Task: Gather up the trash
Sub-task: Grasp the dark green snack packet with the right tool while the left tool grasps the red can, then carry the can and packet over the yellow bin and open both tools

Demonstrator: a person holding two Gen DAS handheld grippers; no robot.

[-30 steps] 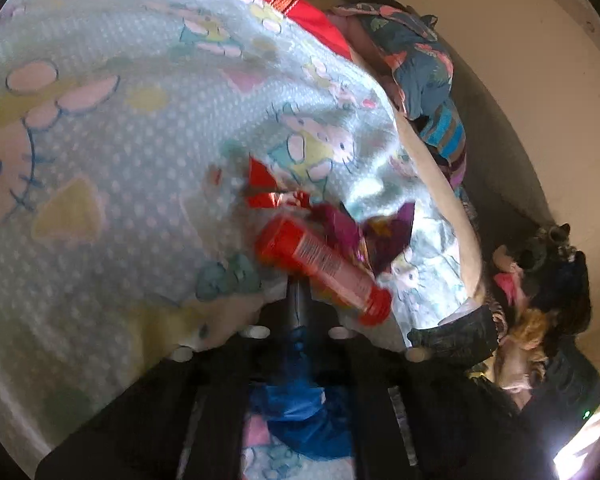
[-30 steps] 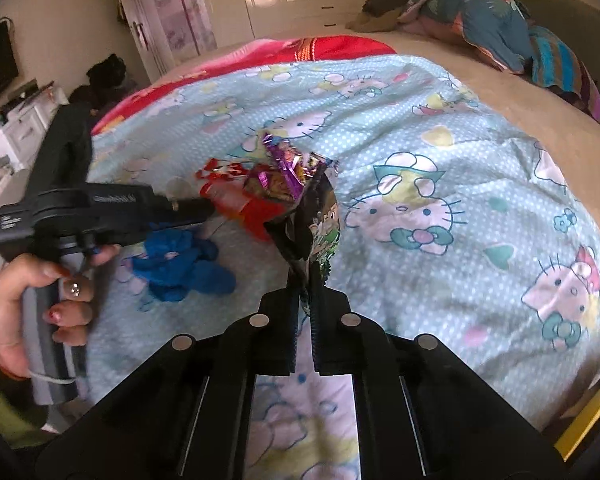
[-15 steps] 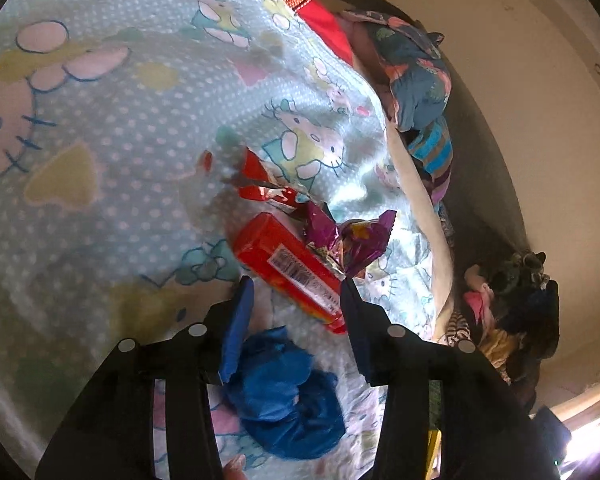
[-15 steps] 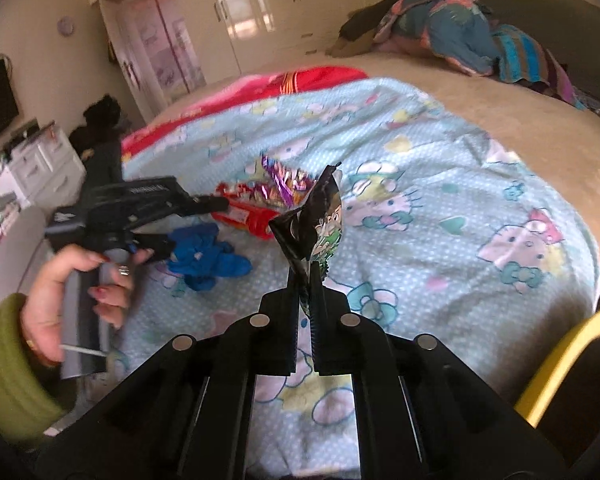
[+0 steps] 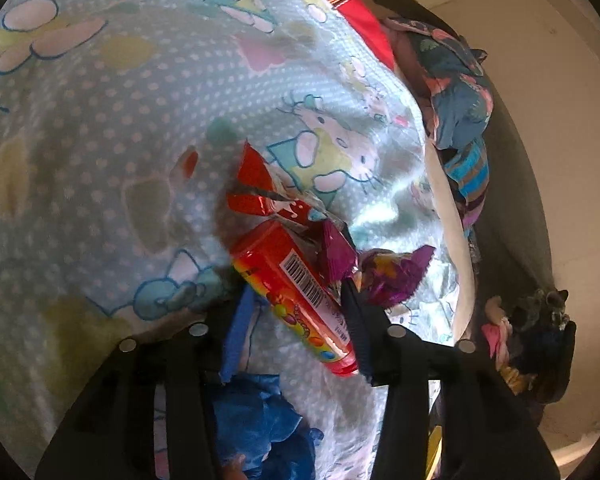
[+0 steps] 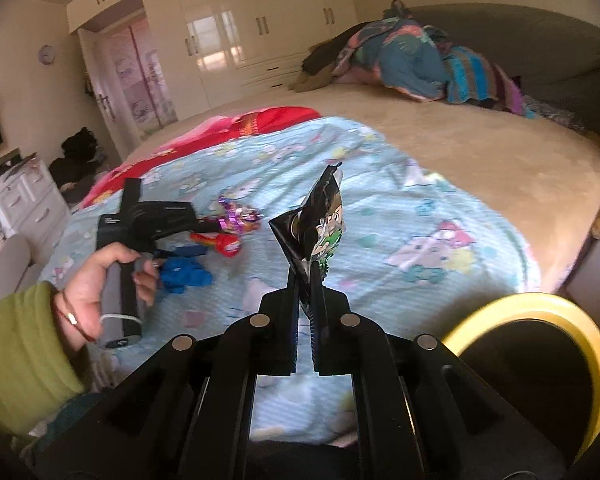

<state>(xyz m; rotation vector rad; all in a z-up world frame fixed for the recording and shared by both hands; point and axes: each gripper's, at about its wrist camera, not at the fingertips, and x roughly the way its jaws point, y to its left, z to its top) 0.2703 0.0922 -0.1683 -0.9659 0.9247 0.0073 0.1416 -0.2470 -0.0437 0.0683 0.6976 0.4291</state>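
Observation:
My left gripper (image 5: 296, 292) is open, its jaws on either side of a red candy tube (image 5: 292, 288) lying on the blue cartoon blanket (image 5: 100, 160). A red wrapper (image 5: 260, 196) and a purple wrapper (image 5: 388, 272) lie just beyond the tube. A crumpled blue wrapper (image 5: 260, 432) lies under the gripper. My right gripper (image 6: 305, 276) is shut on a black cartoon snack packet (image 6: 316, 224) and holds it up above the bed's edge. The right wrist view shows the left gripper (image 6: 204, 236) by the tube (image 6: 220, 242), purple wrapper (image 6: 238, 216) and blue wrapper (image 6: 184, 274).
A yellow-rimmed bin (image 6: 540, 360) stands at the lower right by the bed's edge. Piled clothes (image 6: 412, 64) lie at the bed's far side. White drawers (image 6: 24, 196) stand at the left. A dark heap (image 5: 540, 340) sits on the floor beside the bed.
My left gripper has opened, let go of the red tube and now straddles it on the blanket. My right gripper has pulled back toward the bin with the black packet.

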